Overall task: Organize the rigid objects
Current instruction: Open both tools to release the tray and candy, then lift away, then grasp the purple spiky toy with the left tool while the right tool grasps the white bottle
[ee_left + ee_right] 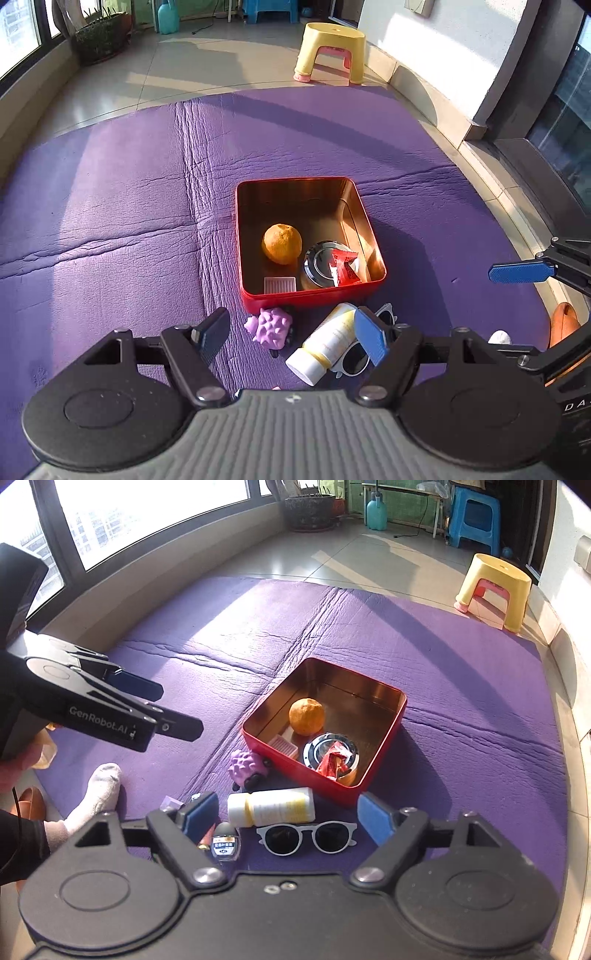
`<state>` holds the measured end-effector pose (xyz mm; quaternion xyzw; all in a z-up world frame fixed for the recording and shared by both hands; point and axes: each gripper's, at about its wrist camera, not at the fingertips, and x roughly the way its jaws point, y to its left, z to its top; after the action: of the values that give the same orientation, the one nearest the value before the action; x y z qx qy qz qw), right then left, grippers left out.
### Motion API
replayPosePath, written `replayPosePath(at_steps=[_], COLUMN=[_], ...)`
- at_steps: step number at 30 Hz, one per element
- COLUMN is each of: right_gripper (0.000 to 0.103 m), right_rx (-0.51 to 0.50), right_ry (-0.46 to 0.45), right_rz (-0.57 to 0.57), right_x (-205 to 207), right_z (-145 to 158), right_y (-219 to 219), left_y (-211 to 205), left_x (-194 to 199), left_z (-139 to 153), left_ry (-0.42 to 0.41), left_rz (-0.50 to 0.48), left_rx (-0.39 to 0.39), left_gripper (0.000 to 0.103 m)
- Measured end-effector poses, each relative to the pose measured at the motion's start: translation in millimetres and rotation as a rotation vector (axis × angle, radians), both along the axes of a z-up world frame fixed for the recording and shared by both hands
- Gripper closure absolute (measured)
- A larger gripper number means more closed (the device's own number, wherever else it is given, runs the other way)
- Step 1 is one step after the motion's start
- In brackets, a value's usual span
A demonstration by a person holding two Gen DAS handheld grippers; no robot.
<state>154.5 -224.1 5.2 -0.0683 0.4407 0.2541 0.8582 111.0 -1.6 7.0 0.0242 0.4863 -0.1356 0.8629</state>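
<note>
A red tin box [314, 291] [384, 760] sits on the purple mat and holds an orange [281, 243] [306, 716], a round metal lid [317, 260] [314, 751] with a red packet [345, 267] [332, 762] on it, and a small pink ridged piece [279, 284] [283, 746]. In front of the box lie a purple spiky toy [271, 326] [245, 766], a white and yellow bottle [325, 343] [271, 806], white-framed sunglasses [354, 356] [306, 836] and a small eye-drop bottle [225, 843]. My left gripper [291, 332] is open above the toy and bottle. My right gripper [286, 816] is open over the bottle and sunglasses.
The purple mat [129, 206] [480, 738] covers the floor. A yellow stool [330, 51] [493, 589] stands beyond it. A socked foot [98, 797] rests at the mat's left edge. The left gripper's body [92, 705] shows in the right wrist view, and the right gripper's blue finger [521, 271] shows in the left.
</note>
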Motion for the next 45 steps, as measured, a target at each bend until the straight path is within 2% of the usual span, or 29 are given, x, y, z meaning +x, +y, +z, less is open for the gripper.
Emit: replayPosePath(at_steps=[4,7,11,13,16,19,22,24,27,29,32,35,38,41,45], right_gripper=[0.021,0.021,0.021,0.017,0.016,0.015,0.015,0.015,0.015,0.015,0.016,0.016,0.017,0.02,0.019], right_rx=[-0.01,-0.004,-0.046,-0.001,0.03,0.041,0.032,0.039,0.032,0.044,-0.012,-0.069,-0.122,-0.145,-0.17], right_ry=[-0.009,-0.009,0.069,0.037,-0.028,-0.028,-0.04,-0.039,-0.02,0.022,0.069,0.108,0.172,0.237,0.176], right_rz=[0.013,-0.01,-0.091,-0.12,-0.136,-0.134,-0.138,-0.151,-0.172,-0.198,-0.202,-0.136,-0.047,0.022,0.155], right_x=[-18,-28,-14,-15,-26,-38,-47,-50,-49,-42,-34,-38,-47,-46,-43], right_z=[9,22,45,63,75,73,74,76,71,62,40,11,-32,-62,-88], right_y=[5,6,23,25,22,15,12,10,7,6,12,20,27,35,52], left_y=[4,2,-9,-13,-15,-18,-18,-19,-14,-9,-1,2,1,-1,-5], left_x=[-13,-19,-26,-30,-35,-44,-47,-53,-55,-48,-41,-39,-39,-30,-12], left_z=[24,41,66,77,87,94,101,102,89,74,47,10,-28,-61,-88], left_ry=[-0.032,-0.048,-0.08,-0.1,-0.125,-0.135,-0.127,-0.15,-0.112,-0.078,-0.038,0.031,0.09,0.126,0.106], left_rz=[0.018,0.033,0.05,0.065,0.084,0.132,0.161,0.172,0.176,0.17,0.159,0.099,0.021,-0.031,-0.107], left_rx=[-0.018,-0.032,-0.022,-0.029,-0.036,-0.017,-0.051,-0.026,-0.021,0.013,0.05,0.088,0.121,0.111,0.101], left_gripper=[0.029,0.021,0.021,0.021,0.02,0.02,0.02,0.02,0.02,0.02,0.02,0.02,0.02,0.02,0.02])
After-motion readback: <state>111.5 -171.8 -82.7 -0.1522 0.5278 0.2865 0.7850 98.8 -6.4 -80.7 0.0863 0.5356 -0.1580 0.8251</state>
